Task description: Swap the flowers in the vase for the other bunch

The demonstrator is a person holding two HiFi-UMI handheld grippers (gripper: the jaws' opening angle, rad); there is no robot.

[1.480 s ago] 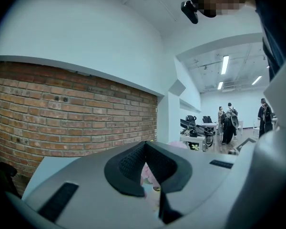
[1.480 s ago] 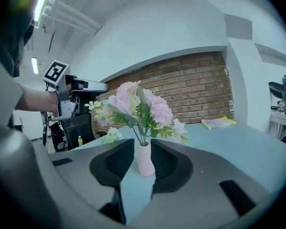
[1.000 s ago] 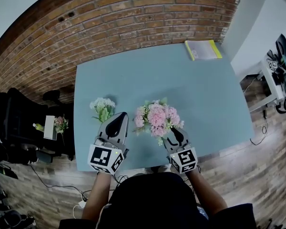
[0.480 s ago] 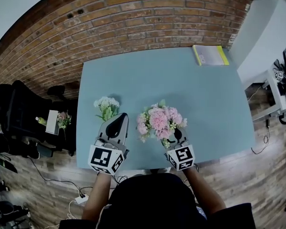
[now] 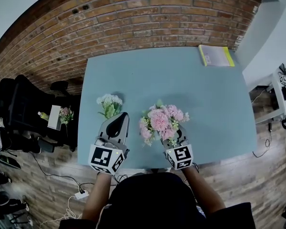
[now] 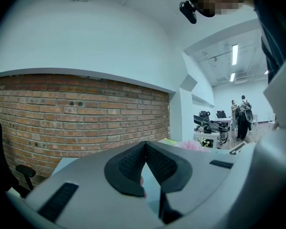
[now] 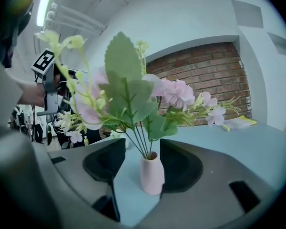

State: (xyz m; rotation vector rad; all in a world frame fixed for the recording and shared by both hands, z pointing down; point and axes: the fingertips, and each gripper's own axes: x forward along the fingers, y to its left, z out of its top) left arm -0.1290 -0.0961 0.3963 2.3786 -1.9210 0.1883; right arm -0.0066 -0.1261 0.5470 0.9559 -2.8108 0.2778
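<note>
At lower centre of the table [image 5: 205, 94], head view: the right gripper [image 5: 175, 140] sits just under the pink bunch [image 5: 160, 120].

Change noted: its jaws stand wider than a second ago and are opening now.
- Right gripper view: the vase [image 7: 151, 175] stands upright on the table between the pads [image 7: 107, 163].
- The pad at frame left is clear of the vase.
- The pad at frame right is hard beside it. Cannot tell whether they touch.
- No squeeze on the vase is evident.

Unchanged:
- The left gripper [image 6: 145, 147] sits at lower left of the table, jaws together and nothing between them.
- The white bunch [image 5: 109, 104] lies flat on the table just above the left gripper, in the same place as in the earlier frames.

Reading for the task:
- The vase appears to stand free under its own weight, with the pink bunch still seated in it. The swap proper looks not yet started.
- Wide jaws suit either letting go of the vase or taking a fresh hold lower or higher. The stems would need a grip above the vase neck to be lifted out.

Writing and labels:
- Each marker cube [image 5: 106, 157] carries black-and-white square code patterns, no letters.
- The yellow book [image 5: 215, 55] at upper right of the table shows print too small to read.
- No brand is visible on the vase or the grippers.
</note>
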